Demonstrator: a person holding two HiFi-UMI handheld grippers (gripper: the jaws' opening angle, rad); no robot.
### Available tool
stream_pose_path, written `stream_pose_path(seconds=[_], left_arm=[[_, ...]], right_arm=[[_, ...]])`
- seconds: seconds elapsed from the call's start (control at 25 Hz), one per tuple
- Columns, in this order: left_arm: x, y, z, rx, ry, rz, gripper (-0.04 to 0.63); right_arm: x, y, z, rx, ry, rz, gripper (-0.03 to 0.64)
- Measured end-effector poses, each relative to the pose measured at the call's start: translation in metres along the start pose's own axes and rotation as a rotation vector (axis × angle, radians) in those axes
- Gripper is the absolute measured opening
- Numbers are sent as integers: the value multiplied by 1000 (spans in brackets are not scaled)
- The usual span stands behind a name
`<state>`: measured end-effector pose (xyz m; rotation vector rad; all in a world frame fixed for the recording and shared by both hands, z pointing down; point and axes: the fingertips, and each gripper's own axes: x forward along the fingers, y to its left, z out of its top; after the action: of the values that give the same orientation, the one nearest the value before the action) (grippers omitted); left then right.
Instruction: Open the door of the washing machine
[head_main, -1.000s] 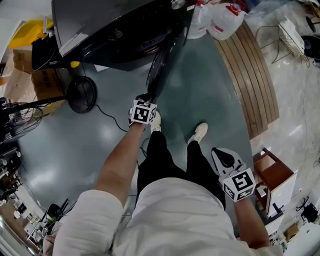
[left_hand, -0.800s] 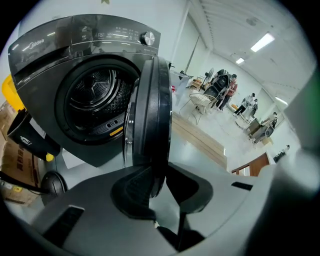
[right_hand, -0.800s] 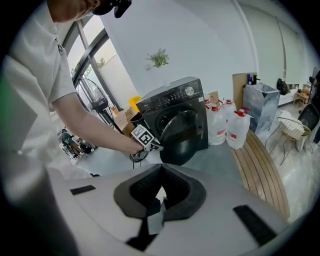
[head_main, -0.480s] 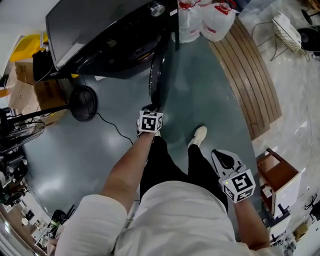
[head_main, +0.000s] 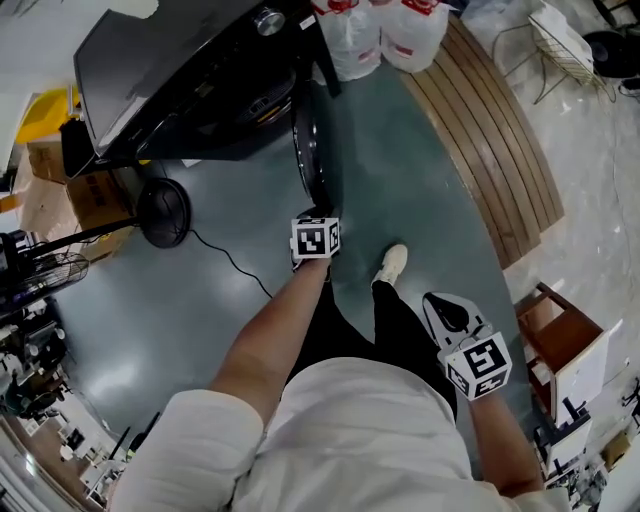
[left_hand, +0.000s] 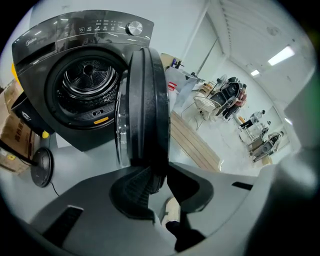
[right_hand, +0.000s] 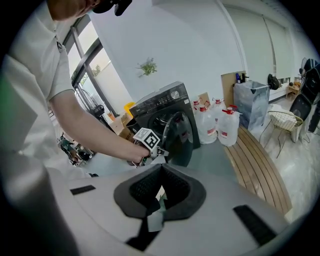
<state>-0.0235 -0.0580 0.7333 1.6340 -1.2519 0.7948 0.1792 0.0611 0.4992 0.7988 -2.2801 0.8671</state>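
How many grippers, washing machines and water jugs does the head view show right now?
Grippers: 2, the left gripper shut on the door edge, the right gripper shut and empty
Washing machine: 1
Water jugs: 2
Total: 5

You face one washing machine (left_hand: 75, 75), with one door (left_hand: 147, 100) and one control knob (left_hand: 133, 27). You hold two grippers: the left gripper (left_hand: 160, 186) and the right gripper (right_hand: 159, 194). Beside the machine you can count at least three water jugs (right_hand: 227, 127). Around you are one wooden bench (head_main: 500, 150), one wire basket (right_hand: 282, 120), one stand fan (head_main: 163, 212) and two cardboard boxes (head_main: 90, 190).
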Motion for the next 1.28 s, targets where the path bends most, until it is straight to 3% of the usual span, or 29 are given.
stream_pose_path(seconds=[0.64,1.28], left_arm=[[38,-92,26,-130,-13,-4,97],[77,-169,73,-234,-40,-71,97]], right_arm=[[-53,-46,-44,97,-57,-68,9],[-77,-85,-62,180,-83,-109,9]])
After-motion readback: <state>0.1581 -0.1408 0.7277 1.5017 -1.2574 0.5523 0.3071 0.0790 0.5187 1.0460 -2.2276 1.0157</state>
